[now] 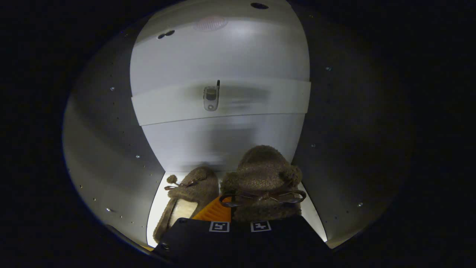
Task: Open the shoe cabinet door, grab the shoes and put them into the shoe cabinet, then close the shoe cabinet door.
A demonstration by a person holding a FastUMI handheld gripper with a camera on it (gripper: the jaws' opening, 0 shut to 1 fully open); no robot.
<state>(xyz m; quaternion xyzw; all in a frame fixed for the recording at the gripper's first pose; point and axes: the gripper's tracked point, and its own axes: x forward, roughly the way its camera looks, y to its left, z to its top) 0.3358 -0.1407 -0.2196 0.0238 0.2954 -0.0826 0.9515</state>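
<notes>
I am looking into the white shoe cabinet (111,149). A brown fuzzy slipper (189,193) with a thin bow lies on the cabinet floor (160,208), toe pointing to the back wall. Right beside it a second brown fuzzy slipper (264,175) with a bow is tipped up just ahead of me. My gripper (241,214) is shut on this right slipper; one finger pad (215,213) presses its left side, while the other finger is hidden behind the fuzz.
A white shelf (260,100) crosses the cabinet above the slippers, with a small grey phone-like device (211,97) on it. Side walls (334,156) with rows of peg holes stand close on both sides. The back wall (223,137) is just beyond the slippers.
</notes>
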